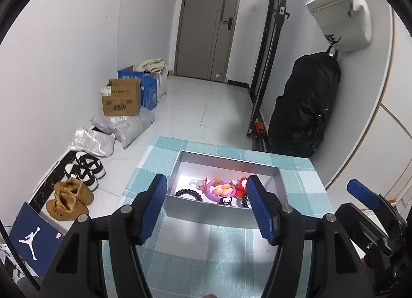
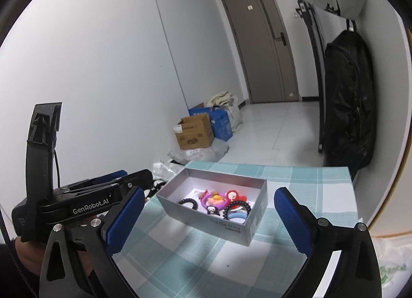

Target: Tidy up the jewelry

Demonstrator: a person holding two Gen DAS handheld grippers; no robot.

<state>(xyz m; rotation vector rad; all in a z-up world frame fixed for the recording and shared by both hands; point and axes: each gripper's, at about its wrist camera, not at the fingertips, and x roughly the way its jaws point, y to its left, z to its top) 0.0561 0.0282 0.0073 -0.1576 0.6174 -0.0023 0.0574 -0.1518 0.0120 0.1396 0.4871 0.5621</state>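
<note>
Both claws, left point(image 1: 206, 210) and right point(image 2: 208, 223), gape empty before the grey box point(image 2: 206, 214) of colourful trinkets.

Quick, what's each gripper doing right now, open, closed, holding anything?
Left gripper: open, holding nothing, short of the silver box.
Right gripper: open, holding nothing.

My left gripper point(image 1: 206, 209) hangs with its blue pads spread wide and nothing between them. My right gripper point(image 2: 208, 220) is spread just as wide and bare, at three o'clock of the left, level with it.
</note>
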